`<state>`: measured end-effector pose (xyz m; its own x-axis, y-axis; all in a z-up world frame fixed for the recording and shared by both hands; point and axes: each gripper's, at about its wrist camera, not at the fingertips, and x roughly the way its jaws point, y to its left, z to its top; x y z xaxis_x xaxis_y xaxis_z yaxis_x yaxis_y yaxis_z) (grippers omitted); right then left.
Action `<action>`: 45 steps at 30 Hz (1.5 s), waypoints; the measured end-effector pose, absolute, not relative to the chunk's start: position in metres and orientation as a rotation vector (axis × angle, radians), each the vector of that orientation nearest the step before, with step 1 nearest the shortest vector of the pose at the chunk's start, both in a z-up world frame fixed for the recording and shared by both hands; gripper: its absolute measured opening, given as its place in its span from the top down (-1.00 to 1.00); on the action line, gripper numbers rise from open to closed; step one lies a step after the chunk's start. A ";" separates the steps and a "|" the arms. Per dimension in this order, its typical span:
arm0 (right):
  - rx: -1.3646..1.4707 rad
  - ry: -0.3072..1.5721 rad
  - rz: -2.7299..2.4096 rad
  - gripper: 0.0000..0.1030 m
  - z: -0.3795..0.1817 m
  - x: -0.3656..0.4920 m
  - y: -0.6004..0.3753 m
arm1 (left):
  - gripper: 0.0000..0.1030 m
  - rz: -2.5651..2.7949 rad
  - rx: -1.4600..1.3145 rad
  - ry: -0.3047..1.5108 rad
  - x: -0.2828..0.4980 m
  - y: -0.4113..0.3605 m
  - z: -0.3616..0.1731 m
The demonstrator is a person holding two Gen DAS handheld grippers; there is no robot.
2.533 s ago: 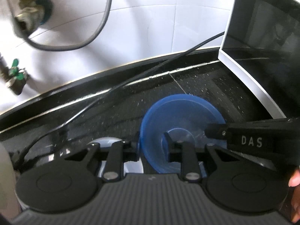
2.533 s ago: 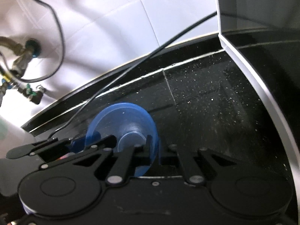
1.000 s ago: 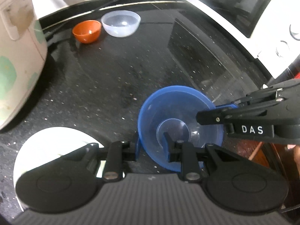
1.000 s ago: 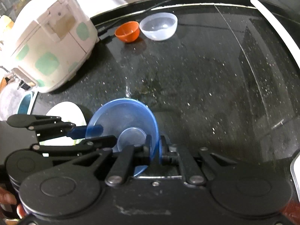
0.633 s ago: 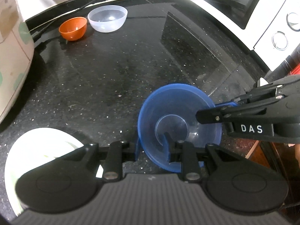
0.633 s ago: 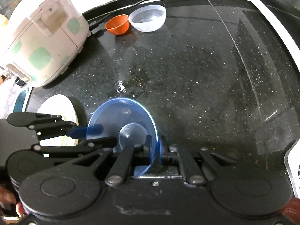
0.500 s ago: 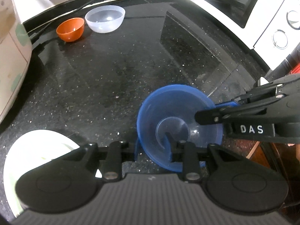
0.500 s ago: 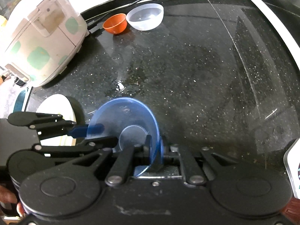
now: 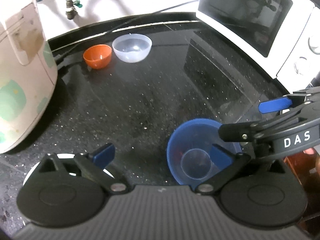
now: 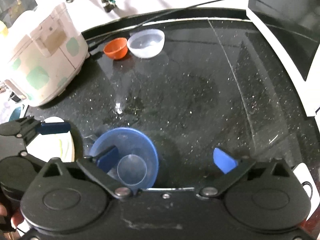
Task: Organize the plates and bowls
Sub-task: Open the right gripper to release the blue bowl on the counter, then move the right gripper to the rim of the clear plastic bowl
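A rice cooker (image 9: 22, 76) bounds the black tabletop (image 9: 140, 100) on the left, a microwave (image 9: 260, 20) on the right, with bare room between. Near the front edge, the blue bowl (image 9: 192, 140) sits free; left tool (image 9: 163, 155) and right tool (image 10: 167, 160) are opening, spread wide.

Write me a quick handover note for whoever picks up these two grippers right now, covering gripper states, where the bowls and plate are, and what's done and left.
Left gripper: jaws opening, gripping nothing; one finger sits over the blue bowl.
Right gripper: jaws opening too, nothing gripped; its left finger is over the same bowl.
Blue bowl: on the black counter, near edge, released by both.
White plate: beside the blue bowl, by the near edge.
Orange bowl and clear bowl: side by side at the back, next to the rice cooker.
Done: blue bowl set down.
Left: probably gather the bowls and plate together; nothing is stacked yet.
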<state>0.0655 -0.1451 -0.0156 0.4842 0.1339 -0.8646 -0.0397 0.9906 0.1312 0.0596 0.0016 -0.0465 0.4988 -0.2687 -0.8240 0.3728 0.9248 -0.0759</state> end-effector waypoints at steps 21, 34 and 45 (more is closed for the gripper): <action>0.145 0.991 0.069 -1.00 0.002 0.074 -0.154 | -1.00 -0.289 0.048 0.924 0.078 0.014 -0.033; 0.160 0.955 0.082 -1.00 0.001 0.129 -0.156 | -1.00 -0.152 -0.035 0.890 0.121 0.019 -0.035; 0.159 0.950 0.108 -1.00 -0.011 0.197 -0.153 | -1.00 -0.034 -0.155 0.913 0.162 0.025 -0.050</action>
